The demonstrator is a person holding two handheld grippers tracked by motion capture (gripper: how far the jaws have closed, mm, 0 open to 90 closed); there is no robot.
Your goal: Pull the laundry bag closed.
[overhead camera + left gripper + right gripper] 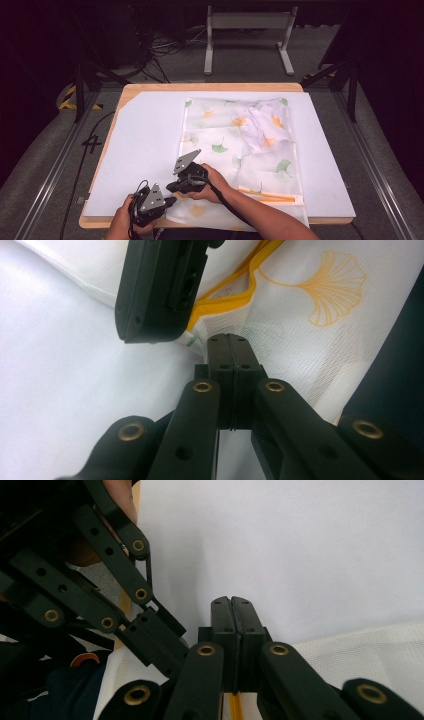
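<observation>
A white mesh bag (235, 145) printed with green and yellow ginkgo leaves lies flat on the white sheet. It has a yellow zipper (270, 196) along its near edge. My left gripper (174, 201) and my right gripper (170, 189) meet at the bag's near left corner. In the left gripper view my left gripper (227, 337) has its jaws pressed together at the mesh edge, just below the zipper (225, 300). The right gripper's jaws (231, 602) are also pressed flat together, over the bag's edge (360, 650). Whether either one pinches fabric is hidden.
A white sheet (145, 150) covers most of the wooden table (210, 86). A crumpled leaf-print cloth (265, 125) shows at the bag's far right. Behind the table stand a grey metal frame (247, 30) and loose cables (165, 50) on the floor.
</observation>
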